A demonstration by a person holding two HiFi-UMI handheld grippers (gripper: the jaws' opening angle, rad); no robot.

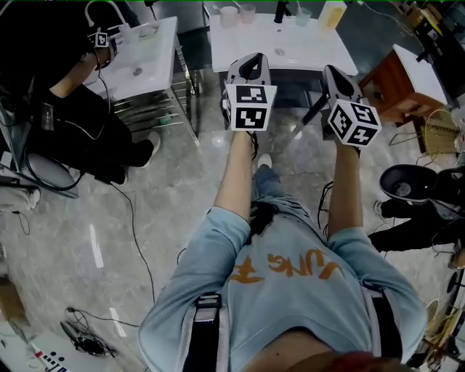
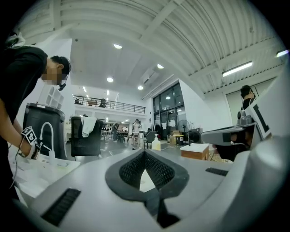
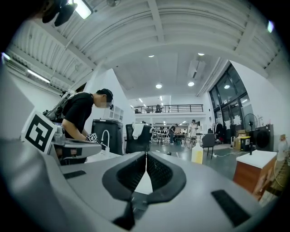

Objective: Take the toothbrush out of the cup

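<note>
Both grippers are held up at chest height, short of a white table (image 1: 290,49). Several cups (image 1: 229,14) stand along its far edge. A dark upright thing (image 1: 280,10) stands among them, too small to tell whether it is the toothbrush. My left gripper (image 1: 249,67) is shut with nothing between its pads; in the left gripper view (image 2: 144,153) the tips meet. My right gripper (image 1: 336,76) is shut and empty too, its tips touching in the right gripper view (image 3: 146,155). Both point level across the room, above the table.
A person in black (image 1: 65,109) works at a white sink stand (image 1: 149,65) on the left. A wooden side table (image 1: 396,83) and a black seat (image 1: 410,182) are on the right. A yellow bottle (image 1: 332,13) stands on the table's far corner. Cables lie on the floor.
</note>
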